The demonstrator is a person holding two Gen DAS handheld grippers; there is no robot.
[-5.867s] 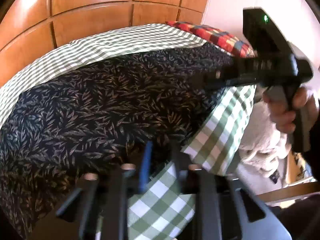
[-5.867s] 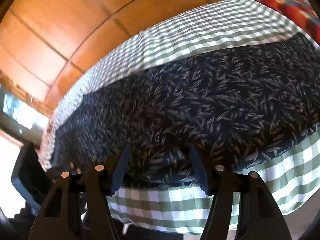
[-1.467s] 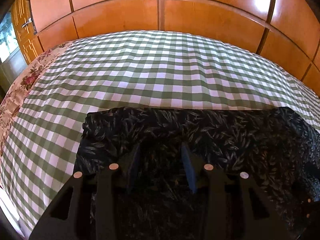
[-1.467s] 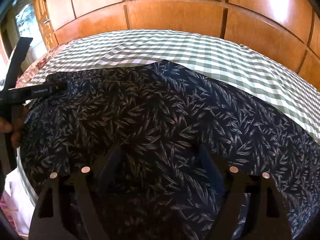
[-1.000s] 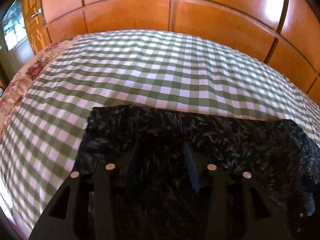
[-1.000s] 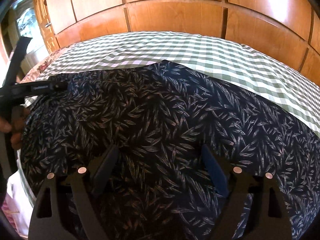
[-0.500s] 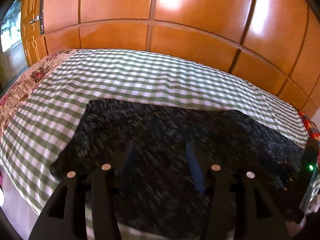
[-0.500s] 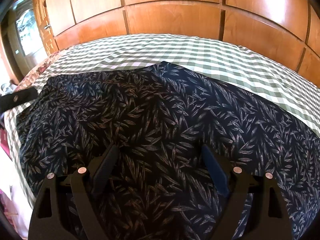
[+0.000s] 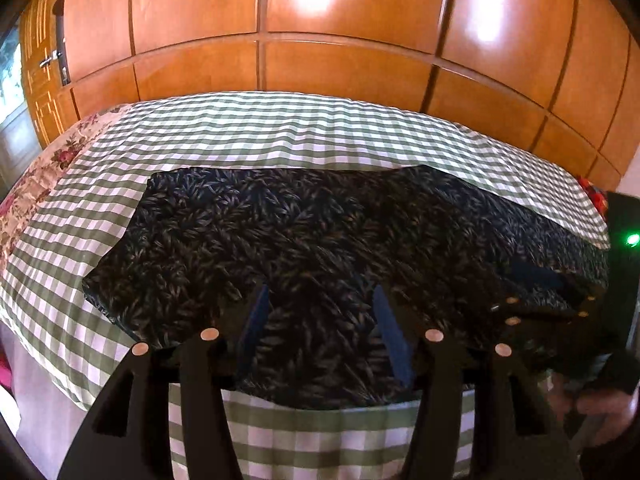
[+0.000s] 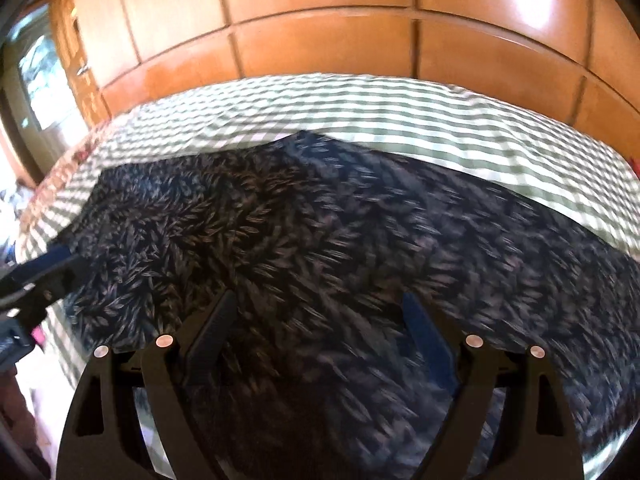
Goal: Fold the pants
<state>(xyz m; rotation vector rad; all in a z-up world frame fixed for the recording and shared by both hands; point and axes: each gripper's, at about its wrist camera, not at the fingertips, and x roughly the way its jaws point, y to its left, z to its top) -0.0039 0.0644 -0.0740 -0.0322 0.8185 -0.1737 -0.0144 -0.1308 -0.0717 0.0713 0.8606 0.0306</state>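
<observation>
Tongs first: the left gripper (image 9: pixel 320 332) is spread wide and holds nothing, and the right gripper (image 10: pixel 320 340) is spread wide and empty too. Both hang just over the near edge of the pants (image 9: pixel 304 240), dark with little leaves. The pants lie flat and long on the green checked bed (image 9: pixel 280 128). They look folded once, leg on leg. Folding them shorter is still left.

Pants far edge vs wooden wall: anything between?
Only bare checked bedspread between the pants and the wall; left wrist view shows it.
</observation>
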